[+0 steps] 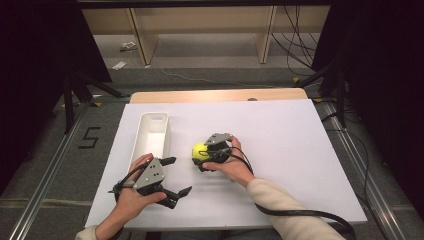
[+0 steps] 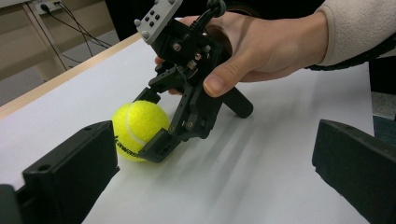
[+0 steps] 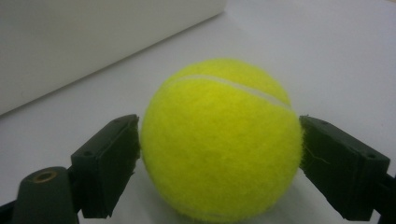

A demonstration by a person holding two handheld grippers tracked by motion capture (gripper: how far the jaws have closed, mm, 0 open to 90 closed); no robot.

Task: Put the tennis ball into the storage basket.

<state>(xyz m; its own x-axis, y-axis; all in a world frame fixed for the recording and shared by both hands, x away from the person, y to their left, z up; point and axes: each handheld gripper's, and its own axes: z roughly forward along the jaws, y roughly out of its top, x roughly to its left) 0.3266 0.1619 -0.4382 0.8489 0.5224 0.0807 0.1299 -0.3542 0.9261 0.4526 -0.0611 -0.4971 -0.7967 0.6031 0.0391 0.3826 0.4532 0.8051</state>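
Closing in around the one tennis ball (image 1: 200, 151) on the table, the right gripper (image 1: 204, 159) has a black jaw on each side of it, and in the right gripper view both pads sit flush against the yellow felt (image 3: 219, 140), so the ball is pinched between them. It rests on the white tabletop (image 1: 280, 140), near the middle of the board and just right of the white bin (image 1: 152, 131), not touching it. Being round, the ball has no long axis to speak of, but its white seam gives a bearing: in the right gripper view the seam (image 3: 233, 85) curves across the upper face, rising from the left and dropping to the right. In the left gripper view black lettering shows low on the ball (image 2: 127, 147), partly cut off by a jaw; it looks like the end of a brand name, though I cannot read it with certainty. A dark "5" (image 1: 89, 137) is marked on the floor left of the table. The bin's long side runs away from the person. The left gripper (image 1: 177, 176) sits low near the front edge, well apart from the ball, jaws spread wide and holding nothing. The count: one ball, one bin, two grippers.
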